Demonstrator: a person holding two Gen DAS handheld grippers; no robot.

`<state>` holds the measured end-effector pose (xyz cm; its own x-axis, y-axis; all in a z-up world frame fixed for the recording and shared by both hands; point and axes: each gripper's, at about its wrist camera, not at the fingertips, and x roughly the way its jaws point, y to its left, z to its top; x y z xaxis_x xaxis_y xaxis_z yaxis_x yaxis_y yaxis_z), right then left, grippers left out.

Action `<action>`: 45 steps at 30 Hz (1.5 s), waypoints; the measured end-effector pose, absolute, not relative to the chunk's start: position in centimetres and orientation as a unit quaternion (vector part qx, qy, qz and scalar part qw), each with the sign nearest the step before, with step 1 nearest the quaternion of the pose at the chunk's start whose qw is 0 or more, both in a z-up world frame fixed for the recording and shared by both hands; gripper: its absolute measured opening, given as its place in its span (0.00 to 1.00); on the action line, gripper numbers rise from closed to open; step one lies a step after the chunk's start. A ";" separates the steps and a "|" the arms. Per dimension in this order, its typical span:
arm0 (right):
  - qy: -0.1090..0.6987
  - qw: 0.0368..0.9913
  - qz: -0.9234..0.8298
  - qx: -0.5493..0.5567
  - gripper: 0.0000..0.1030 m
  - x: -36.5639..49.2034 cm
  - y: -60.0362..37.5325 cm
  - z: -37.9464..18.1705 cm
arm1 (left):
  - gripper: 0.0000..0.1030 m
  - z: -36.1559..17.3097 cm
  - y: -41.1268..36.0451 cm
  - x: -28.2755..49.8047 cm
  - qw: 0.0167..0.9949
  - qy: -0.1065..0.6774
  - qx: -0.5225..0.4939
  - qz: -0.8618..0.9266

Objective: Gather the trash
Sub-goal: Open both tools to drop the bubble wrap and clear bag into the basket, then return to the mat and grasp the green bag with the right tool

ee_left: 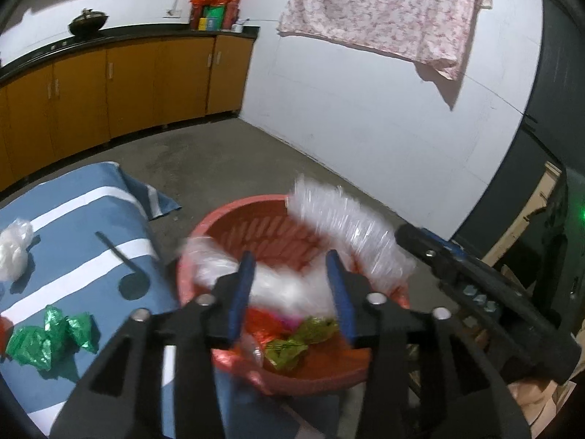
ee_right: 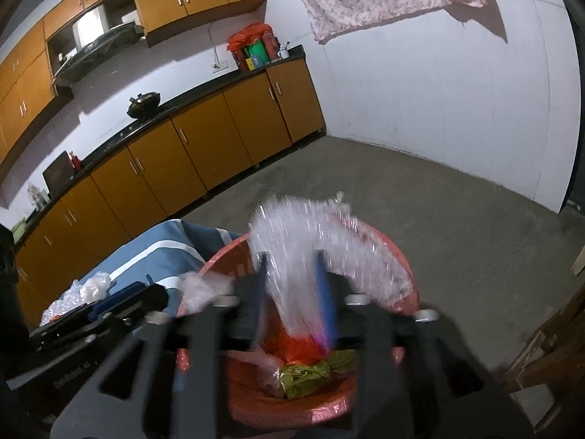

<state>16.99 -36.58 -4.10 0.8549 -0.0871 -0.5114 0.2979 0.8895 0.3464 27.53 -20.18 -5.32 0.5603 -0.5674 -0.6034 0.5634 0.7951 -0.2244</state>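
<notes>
**Clear plastic released over the red basin**

While both grippers hang over the red basin [ee_left: 278,376], a long sheet of crinkled clear plastic [ee_left: 351,230] is blurred above it, draped across the far right part of the rim. The left gripper [ee_left: 294,292] has its blue pads [ee_left: 241,292] parted about halfway, and nothing is pressed between them; white film shows beyond the gap. The right gripper [ee_right: 294,289] is likewise parted about halfway. The plastic streams down between its fingers in the right wrist view, but the pads do not seem to pinch it, so I judge it let go or slipping free.

The main risk is that the plastic does not settle inside. It is light and springy, and much of it sits on or beyond the rim, so it could slide off onto the concrete floor [ee_left: 226,153] or cling to a finger and be dragged back out as the hand pulls away.

Its long axis runs in an arc, from the basin's middle up and out toward the far right rim, the loose end pointing up and away. Gold wrappers [ee_left: 292,344] already lie in the basin; green wrappers [ee_left: 51,336] and a white bag [ee_left: 14,245] remain on the blue striped cloth [ee_left: 91,256].
</notes>
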 end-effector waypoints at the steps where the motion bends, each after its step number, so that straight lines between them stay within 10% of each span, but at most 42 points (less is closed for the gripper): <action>1: 0.247 0.939 -0.105 0.216 0.52 16.6 -36.8 -4.2 | 0.49 -5.4 -19.8 27.6 0.884 0.344 -0.006 -0.315; 19: 0.231 0.942 -0.148 0.193 0.95 14.7 -34.7 -3.4 | 0.95 -3.6 -8.5 22.8 0.949 0.276 0.023 -0.152; 45: 0.308 0.949 0.038 0.057 0.97 22.4 -11.7 -4.7 | 0.96 -7.6 13.6 17.0 0.946 0.288 -0.020 0.148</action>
